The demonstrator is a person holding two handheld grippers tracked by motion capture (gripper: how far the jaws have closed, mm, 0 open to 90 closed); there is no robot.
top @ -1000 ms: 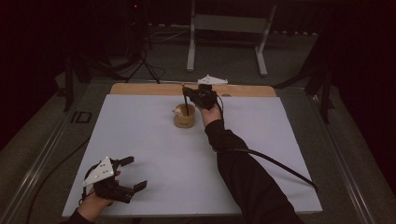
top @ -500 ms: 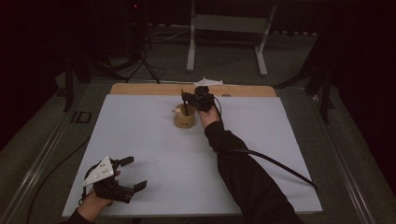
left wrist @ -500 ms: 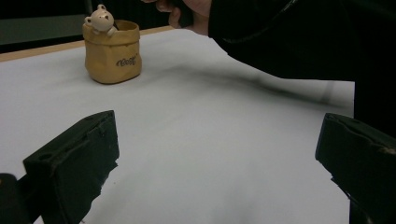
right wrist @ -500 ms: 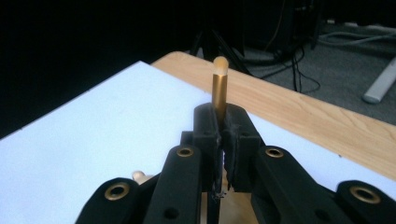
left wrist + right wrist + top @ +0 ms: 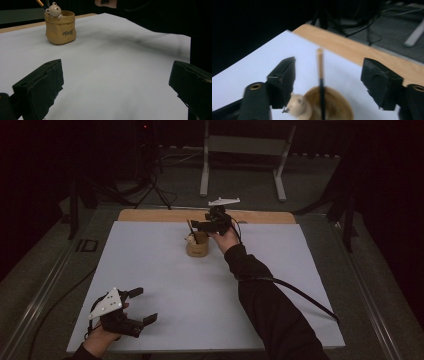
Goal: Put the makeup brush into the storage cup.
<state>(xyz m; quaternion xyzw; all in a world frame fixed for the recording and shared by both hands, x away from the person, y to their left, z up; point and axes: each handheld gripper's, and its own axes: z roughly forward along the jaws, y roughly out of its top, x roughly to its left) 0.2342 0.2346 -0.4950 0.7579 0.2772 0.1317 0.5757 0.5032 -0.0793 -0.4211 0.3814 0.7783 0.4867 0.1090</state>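
Note:
A tan sack-shaped pot (image 5: 197, 247) with a small bear figure (image 5: 54, 9) on its rim stands on the white sheet (image 5: 165, 270) toward the far middle. A thin brush (image 5: 320, 67) with a wooden top stands upright in the pot (image 5: 329, 105). My right gripper (image 5: 200, 226) hovers just above the pot, open, its jaws one on each side of the brush (image 5: 190, 226) without touching it. At the near left corner my left gripper (image 5: 145, 306) rests open and holds nothing. It faces the pot (image 5: 60, 27) across bare sheet.
A wooden table edge (image 5: 150, 215) shows beyond the sheet. On the floor behind stand a metal frame (image 5: 240, 150) and tripod legs (image 5: 155, 185). The right gripper's cable (image 5: 300, 295) trails off the sheet to the right. The person's sleeve (image 5: 260, 290) crosses the middle.
The brush sits a little lower in the pot than a second ago. The right gripper has stayed above the pot with only a slight shift. The left gripper has not moved.

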